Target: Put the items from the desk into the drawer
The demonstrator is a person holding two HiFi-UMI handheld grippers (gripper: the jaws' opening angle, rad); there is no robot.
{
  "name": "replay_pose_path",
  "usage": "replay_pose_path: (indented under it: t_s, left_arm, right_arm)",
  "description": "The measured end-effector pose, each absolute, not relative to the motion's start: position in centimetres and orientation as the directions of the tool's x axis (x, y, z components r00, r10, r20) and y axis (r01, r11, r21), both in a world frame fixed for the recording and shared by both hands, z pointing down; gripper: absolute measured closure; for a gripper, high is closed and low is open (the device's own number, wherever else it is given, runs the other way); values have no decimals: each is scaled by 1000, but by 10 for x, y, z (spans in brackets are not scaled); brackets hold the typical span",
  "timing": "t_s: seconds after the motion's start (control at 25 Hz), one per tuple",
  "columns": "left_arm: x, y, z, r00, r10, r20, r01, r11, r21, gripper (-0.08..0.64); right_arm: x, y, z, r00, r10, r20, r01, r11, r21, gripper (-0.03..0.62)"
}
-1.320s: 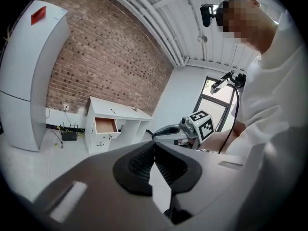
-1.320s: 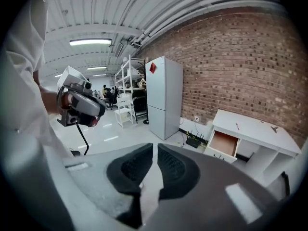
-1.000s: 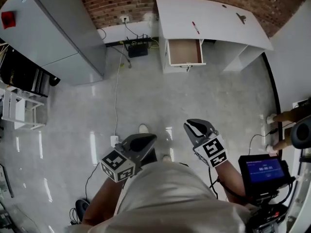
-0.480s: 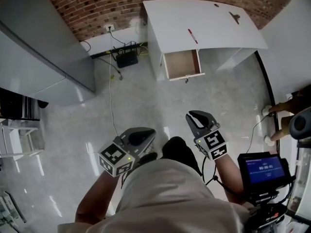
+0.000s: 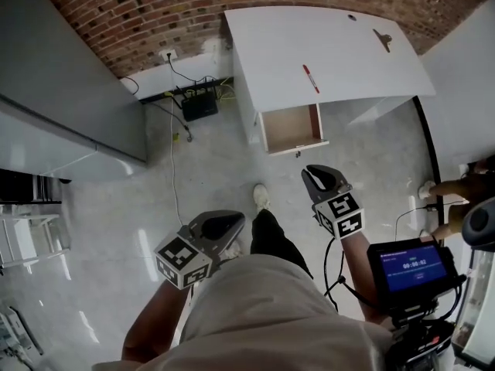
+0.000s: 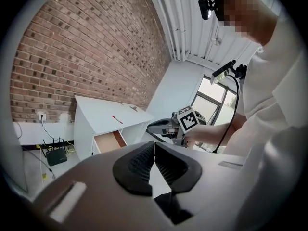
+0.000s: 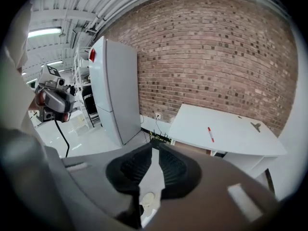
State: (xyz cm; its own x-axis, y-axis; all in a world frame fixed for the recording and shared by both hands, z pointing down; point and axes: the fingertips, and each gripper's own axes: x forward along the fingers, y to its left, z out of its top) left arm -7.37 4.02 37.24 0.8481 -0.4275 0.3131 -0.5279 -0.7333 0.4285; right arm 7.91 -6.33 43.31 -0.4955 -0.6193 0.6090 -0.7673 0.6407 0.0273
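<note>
A red pen (image 5: 310, 78) lies on the white desk (image 5: 348, 60), with a dark clip (image 5: 381, 39) well apart from it near the far right corner. Below the desk's front edge the drawer (image 5: 291, 128) stands pulled open, its wooden inside bare. Both claws hang well short of the desk, close to the person's body: the left claw (image 5: 226, 223) is clenched on nothing, and so is the right claw (image 5: 320, 178). A brick wall (image 5: 155, 6) backs the desk

Left tool (image 5: 223, 222), right tool (image 5: 320, 178): jaws together.
</note>
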Motion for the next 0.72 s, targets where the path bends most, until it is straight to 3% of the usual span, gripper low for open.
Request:
replay_pose_path:
  t_s: [0.24,0.72]
  left_arm:
    - [-42,-67,372,821,-456,345,-570,-693,442,549]
    - [-4,-178,385,765,-499,407,-643,-618,451,540]
  right_arm:
    - [125,-213,463,-473,-611,634,-781,625,19,558]
    - [187,-419,558,-404,-577,709,-832,555,-22,543]
